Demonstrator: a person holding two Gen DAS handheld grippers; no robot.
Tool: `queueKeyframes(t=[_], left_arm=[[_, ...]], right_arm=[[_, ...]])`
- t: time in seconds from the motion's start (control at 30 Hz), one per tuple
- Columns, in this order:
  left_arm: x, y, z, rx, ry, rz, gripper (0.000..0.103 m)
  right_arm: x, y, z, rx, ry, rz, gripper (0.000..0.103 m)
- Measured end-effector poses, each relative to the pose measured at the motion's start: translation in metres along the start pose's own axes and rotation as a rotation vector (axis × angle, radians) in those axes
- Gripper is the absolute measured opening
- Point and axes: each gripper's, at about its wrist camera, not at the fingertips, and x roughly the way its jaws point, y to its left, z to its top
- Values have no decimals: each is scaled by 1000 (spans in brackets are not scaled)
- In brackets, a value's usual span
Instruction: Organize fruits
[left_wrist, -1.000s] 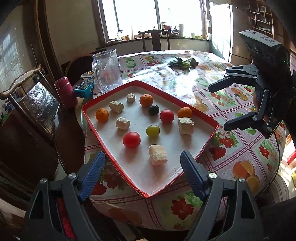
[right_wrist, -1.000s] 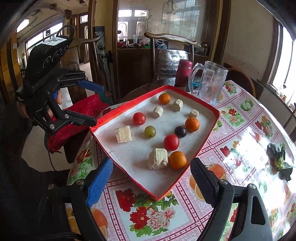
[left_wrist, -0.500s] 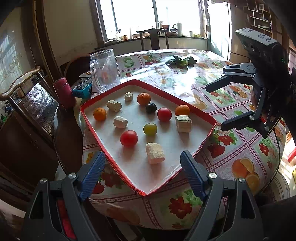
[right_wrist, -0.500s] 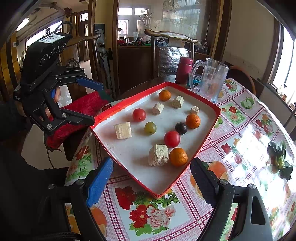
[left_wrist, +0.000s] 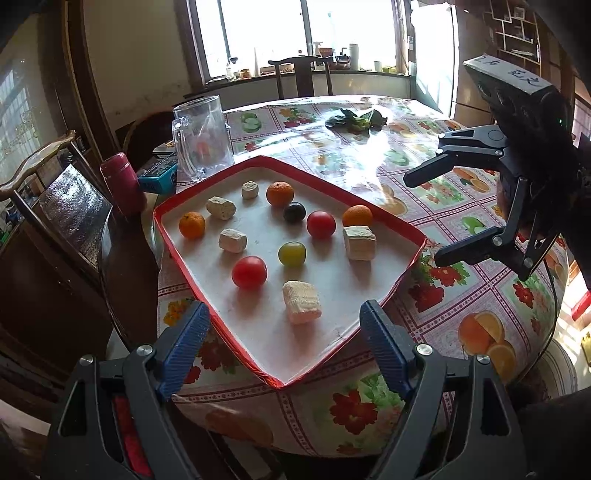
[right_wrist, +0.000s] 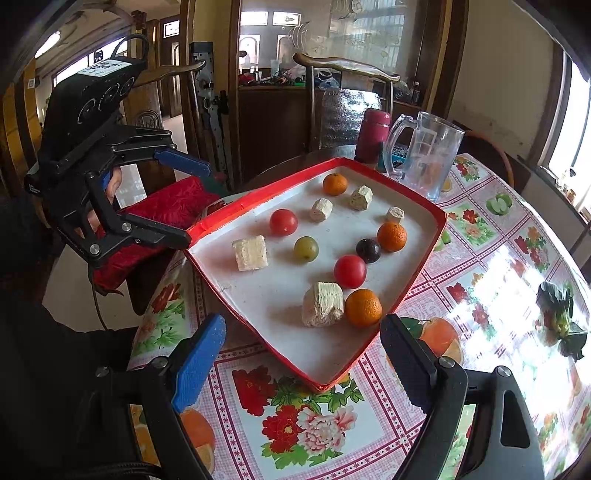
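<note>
Both claws, left claw (left_wrist: 284, 345) and right claw (right_wrist: 303, 350), have drifted slightly, jaws apart and empty; fruit stays scattered across the red tray (left_wrist: 384, 299).

A red-rimmed white tray (left_wrist: 384, 295) sits on a floral, fruit-printed tablecloth (left_wrist: 461, 295), holding orange, red, yellow-green and dark fruits (left_wrist: 249, 272)

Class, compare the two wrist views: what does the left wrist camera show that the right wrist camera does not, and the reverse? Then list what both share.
Only the left wrist view shows the right gripper open above the tablecloth, and a sunlit window sill with bottles. Only the right wrist view shows the left gripper open beside the tray, and a red cushion. Both share the red-rimmed tray of fruit and pale blocks, the glass mug and the leafy greens.
</note>
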Motion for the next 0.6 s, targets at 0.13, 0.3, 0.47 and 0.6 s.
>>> queueKeyframes(t=[0.13, 0.3, 0.47, 0.6], left_arm=[[-2, 2, -1, -5, -22, 20, 84], [-1, 4, -1, -5, -24, 34, 84], [-1, 2, -1, -3, -23, 29, 84], [-1, 1, -1, -1, -24, 26, 84]], right_arm=[[1, 0, 1, 0, 0, 5, 87], [3, 1, 2, -4, 4, 5, 87], [3, 1, 2, -4, 8, 7, 87], [4, 1, 2, -3, 8, 8, 87]])
